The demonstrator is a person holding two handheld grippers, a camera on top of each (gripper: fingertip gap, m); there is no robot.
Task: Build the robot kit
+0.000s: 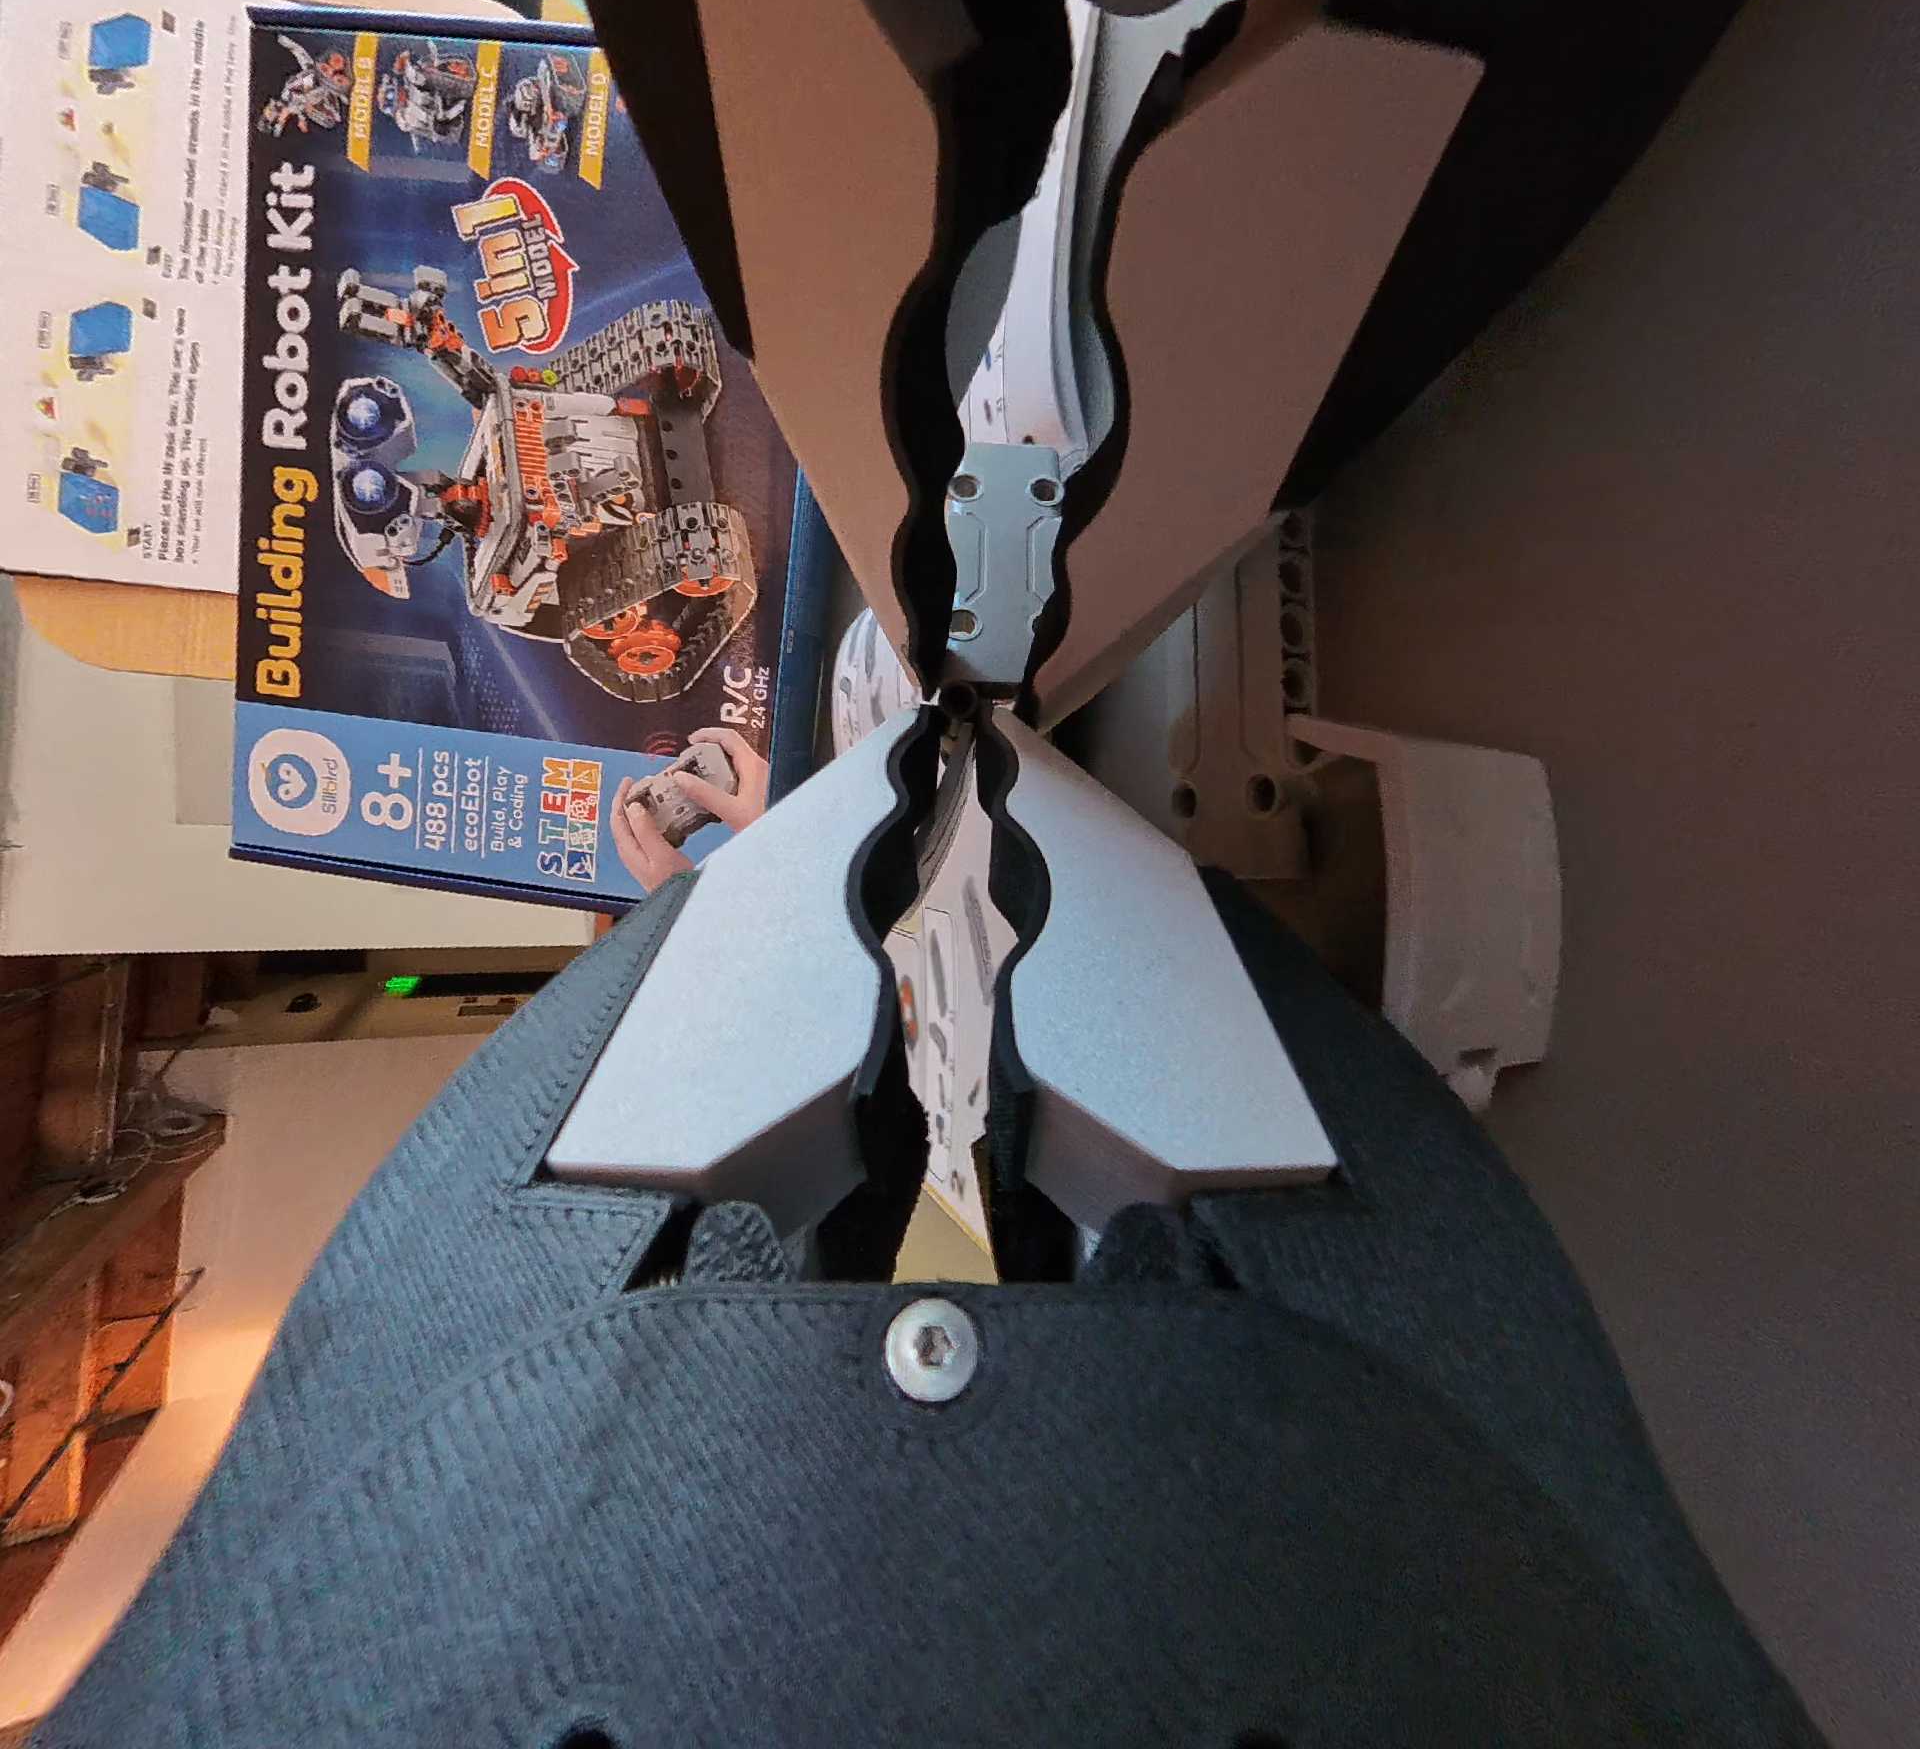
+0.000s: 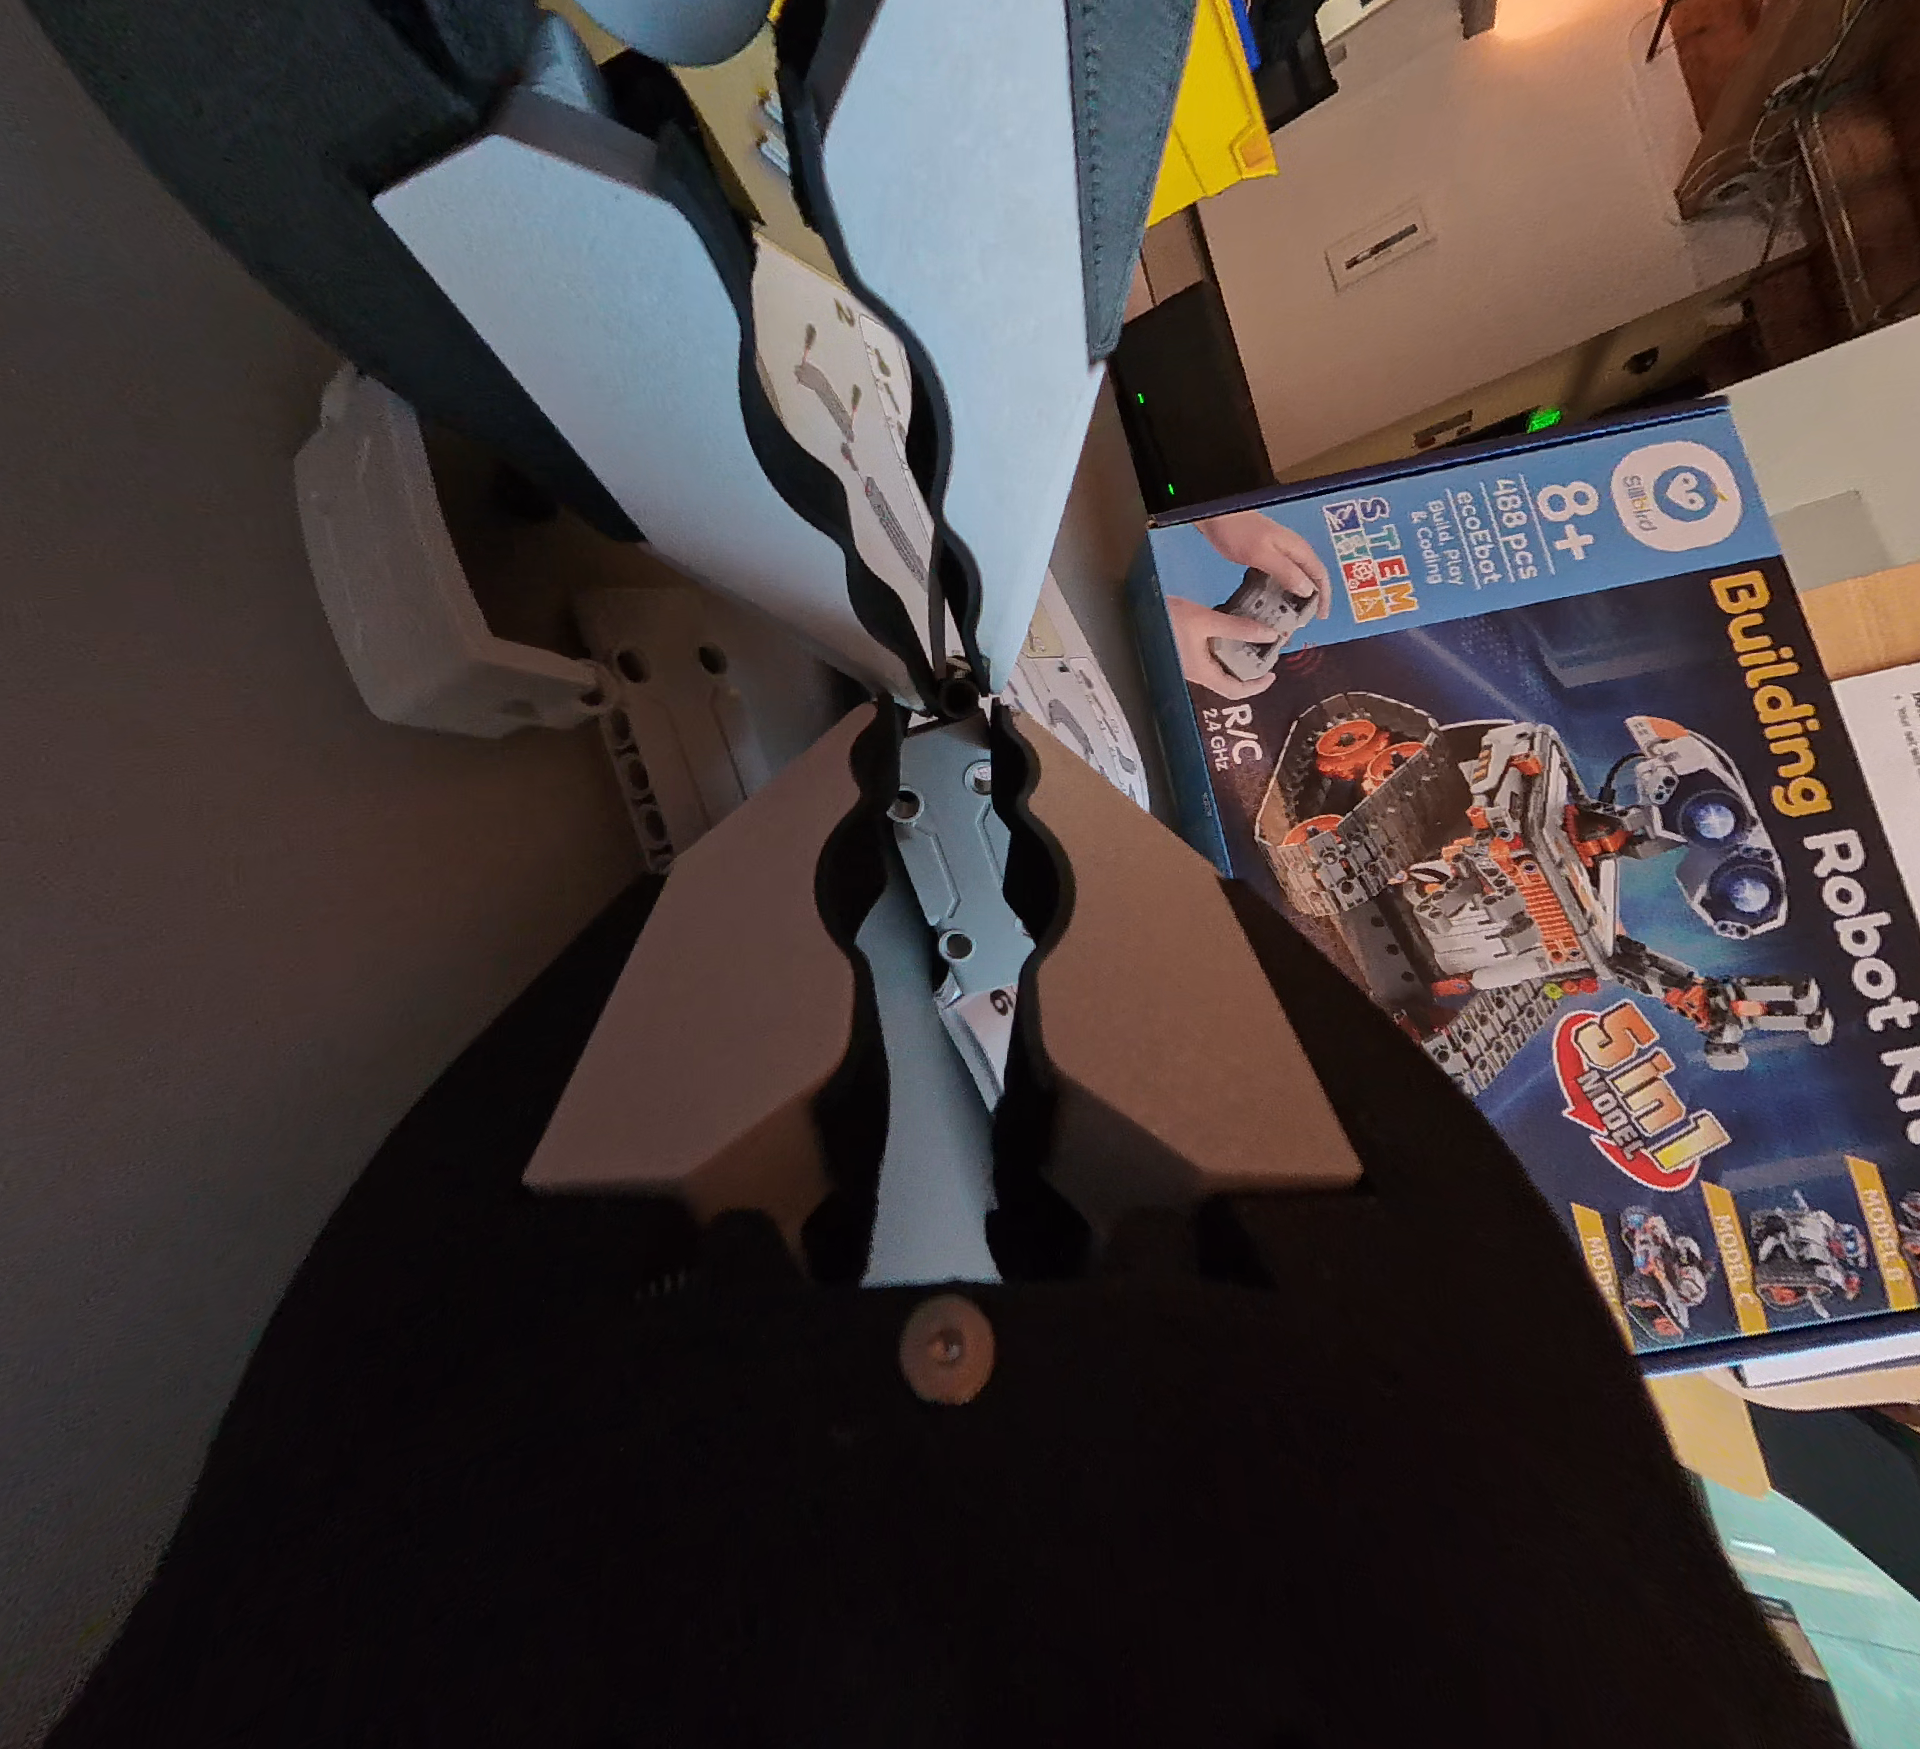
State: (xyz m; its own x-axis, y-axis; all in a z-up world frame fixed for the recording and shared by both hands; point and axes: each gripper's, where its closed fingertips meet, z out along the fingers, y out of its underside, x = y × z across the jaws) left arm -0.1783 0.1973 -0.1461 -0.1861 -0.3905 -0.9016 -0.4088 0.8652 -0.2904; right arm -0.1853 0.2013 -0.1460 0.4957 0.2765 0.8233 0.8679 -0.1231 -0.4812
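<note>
My left gripper (image 1: 958, 725) has silver fingers and is shut at the tips on a small black pin (image 1: 958, 697). My right gripper (image 2: 940, 725) has brown-lit fingers and is shut on a grey block piece with round holes (image 2: 951, 858). The two grippers meet tip to tip, with the pin right at the end of the grey piece. In the left wrist view the right gripper (image 1: 977, 665) comes in from the top holding the grey piece (image 1: 997, 556). In the right wrist view the left gripper (image 2: 954, 679) comes from the top with the pin (image 2: 956, 693).
A blue robot kit box (image 1: 499, 452) (image 2: 1558, 868) stands beside the grippers, with a white printed sheet (image 1: 114, 245) behind it. An open instruction booklet (image 2: 831, 390) lies under the grippers. A white beam with holes (image 1: 1288, 619) and a translucent plastic case (image 1: 1465, 899) (image 2: 395, 556) lie nearby. A yellow bin (image 2: 1205, 110) stands farther back. Left and right tips are no more than a few centimetres apart.
</note>
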